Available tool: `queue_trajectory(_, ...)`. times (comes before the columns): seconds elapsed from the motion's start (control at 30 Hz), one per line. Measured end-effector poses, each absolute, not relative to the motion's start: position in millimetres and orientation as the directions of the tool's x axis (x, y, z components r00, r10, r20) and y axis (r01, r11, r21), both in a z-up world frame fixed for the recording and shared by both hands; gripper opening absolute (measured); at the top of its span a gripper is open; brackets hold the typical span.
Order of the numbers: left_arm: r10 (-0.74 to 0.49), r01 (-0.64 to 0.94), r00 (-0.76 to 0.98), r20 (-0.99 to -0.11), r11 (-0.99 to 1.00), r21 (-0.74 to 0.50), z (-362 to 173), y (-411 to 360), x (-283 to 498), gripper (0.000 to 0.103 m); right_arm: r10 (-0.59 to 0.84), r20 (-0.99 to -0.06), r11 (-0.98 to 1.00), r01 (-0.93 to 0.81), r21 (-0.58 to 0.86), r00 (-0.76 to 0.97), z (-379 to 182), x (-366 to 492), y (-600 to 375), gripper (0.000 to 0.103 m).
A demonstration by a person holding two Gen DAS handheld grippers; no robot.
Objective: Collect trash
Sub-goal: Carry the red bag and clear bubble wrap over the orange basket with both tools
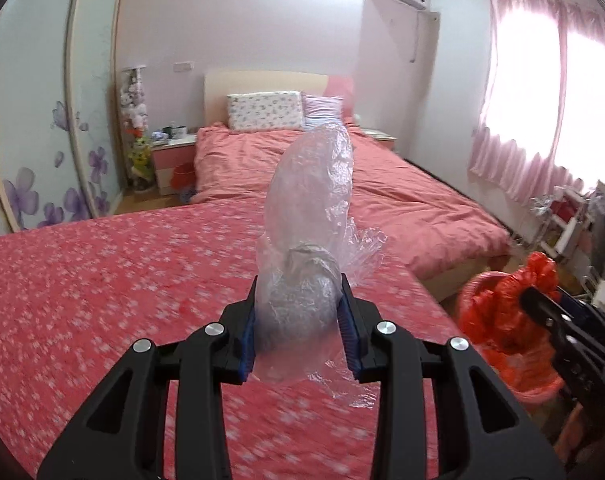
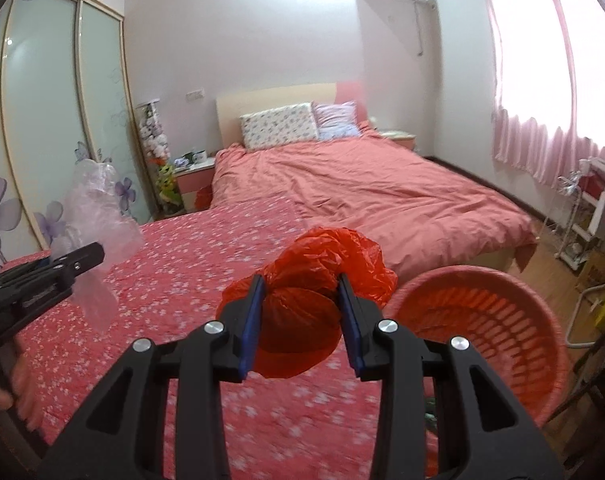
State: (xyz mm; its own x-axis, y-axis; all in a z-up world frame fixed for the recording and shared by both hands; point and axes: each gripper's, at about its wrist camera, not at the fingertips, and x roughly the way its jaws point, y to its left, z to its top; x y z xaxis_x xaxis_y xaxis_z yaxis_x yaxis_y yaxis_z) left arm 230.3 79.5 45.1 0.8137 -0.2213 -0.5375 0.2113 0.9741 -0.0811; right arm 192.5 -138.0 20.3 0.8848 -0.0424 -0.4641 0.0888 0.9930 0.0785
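My left gripper (image 1: 300,292) is shut on a clear crumpled plastic bag (image 1: 310,200) that stands up between its blue pads, above the pink flowered cloth (image 1: 102,280). It also shows at the left of the right wrist view (image 2: 90,258), with the clear bag (image 2: 94,208). My right gripper (image 2: 300,292) is shut on a crumpled red plastic bag (image 2: 314,280), just left of a pink plastic basket (image 2: 502,320). In the left wrist view the right gripper (image 1: 542,300) holds the red bag (image 1: 502,304) over the basket (image 1: 468,292).
A bed with a pink quilt (image 2: 362,192) and pillows (image 2: 278,126) lies beyond the flowered cloth. A wardrobe with flowered sliding doors (image 2: 42,120) is on the left. A nightstand (image 2: 194,176) stands by the bed. A rack (image 2: 590,208) and pink curtains (image 2: 542,140) are on the right.
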Motion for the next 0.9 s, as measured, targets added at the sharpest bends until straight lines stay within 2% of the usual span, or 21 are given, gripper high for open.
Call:
queue_trajectory(0.17,-0.289,0.279,0.799,-0.527,0.955,-0.101,44,57,217,0.035,-0.138,-0.415,0.987,0.158,0.012,0.899,23,163,-160,0.036)
queue_trajectory(0.37,-0.356,0.348,0.767,-0.534,0.930,-0.120,36,25,209,0.035,-0.200,-0.399,0.977,0.213,-0.013,0.895,18,143,-189,0.036)
queue_trajectory(0.9,-0.468,0.486,0.681,-0.563,0.864,-0.130,16,-68,191,0.035,-0.276,-0.430,0.949,0.314,0.019,0.860,-7,123,-253,0.036)
